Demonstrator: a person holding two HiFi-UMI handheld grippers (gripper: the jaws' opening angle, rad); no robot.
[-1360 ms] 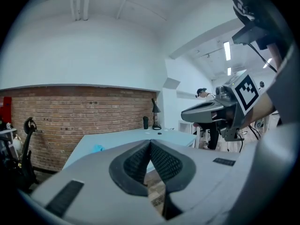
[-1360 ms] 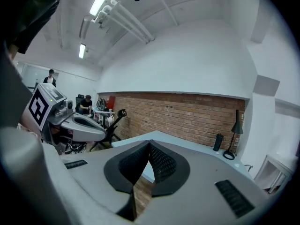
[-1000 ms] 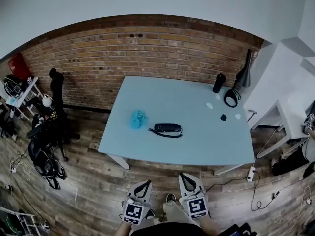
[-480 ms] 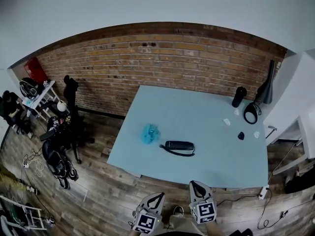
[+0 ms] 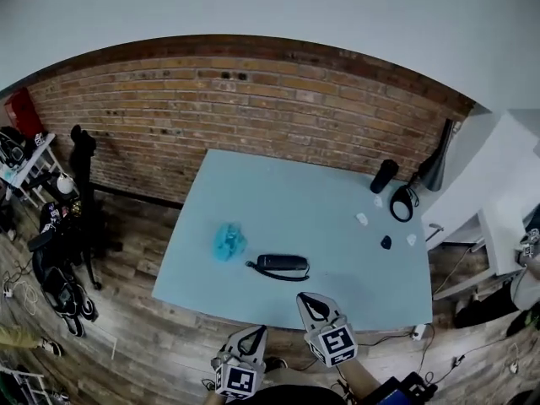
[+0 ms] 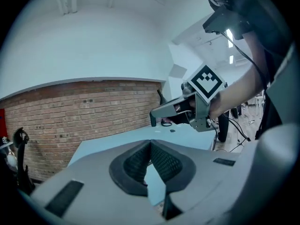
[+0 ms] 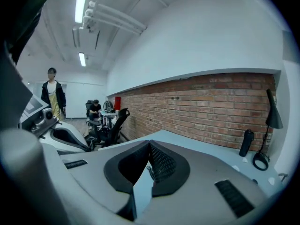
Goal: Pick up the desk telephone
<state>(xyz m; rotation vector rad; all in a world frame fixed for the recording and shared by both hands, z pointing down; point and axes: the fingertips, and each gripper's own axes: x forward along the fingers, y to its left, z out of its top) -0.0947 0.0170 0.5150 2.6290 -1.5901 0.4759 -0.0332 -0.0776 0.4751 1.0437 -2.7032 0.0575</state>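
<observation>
The desk telephone (image 5: 283, 263) is a black handset with a looped cord, lying flat near the front of the pale blue table (image 5: 278, 201). Both grippers hang short of the table's near edge, apart from the phone. My left gripper (image 5: 255, 335) is shut, its tips meeting with nothing between them (image 6: 150, 142). My right gripper (image 5: 310, 300) is also shut and empty, and reaches just over the table edge to the phone's right. It also shows in the left gripper view as the right gripper (image 6: 153, 116), held by a hand. The right gripper view looks along the table toward the brick wall.
A crumpled blue object (image 5: 228, 240) lies left of the phone. At the table's far right stand a black bottle (image 5: 384, 175), a black lamp (image 5: 436, 167), a cable ring (image 5: 402, 202) and small bits. An office chair and bags (image 5: 59, 251) crowd the floor at left. A person (image 7: 52, 95) stands far off.
Both grippers have moved forward toward the table's near edge, the right one further. The head view has swung, so the table now sits more central.
</observation>
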